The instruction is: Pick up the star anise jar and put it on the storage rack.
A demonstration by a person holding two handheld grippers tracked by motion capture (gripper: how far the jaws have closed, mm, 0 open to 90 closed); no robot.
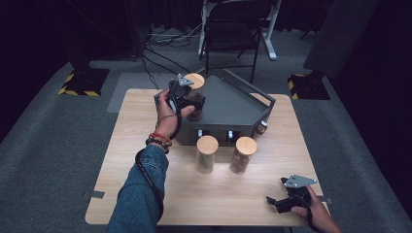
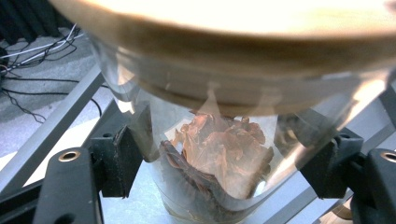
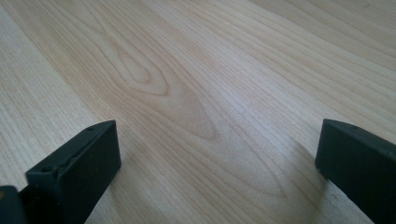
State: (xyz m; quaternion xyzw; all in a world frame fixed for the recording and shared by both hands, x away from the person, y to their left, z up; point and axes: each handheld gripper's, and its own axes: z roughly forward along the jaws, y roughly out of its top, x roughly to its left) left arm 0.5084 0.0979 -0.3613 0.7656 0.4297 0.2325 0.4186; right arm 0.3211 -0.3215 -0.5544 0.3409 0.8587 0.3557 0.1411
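Left hand-held gripper (image 1: 193, 103) clamps the glass jar (image 2: 219, 154) below its lid at the tray's (image 1: 233, 104) ten o'clock: slippery, fragile; the right hand-held gripper (image 3: 217, 154) gapes empty.

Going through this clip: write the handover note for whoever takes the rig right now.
Left tool: shut on a glass jar with a wooden lid, at the grey tray's left corner; whether it has touched down I can't tell.
Right tool: open, nothing between the jaws, low over the wooden table near the right front corner.
Two more lidded jars stand on the table in front of the tray.
Likely left: release this jar, then move those two.
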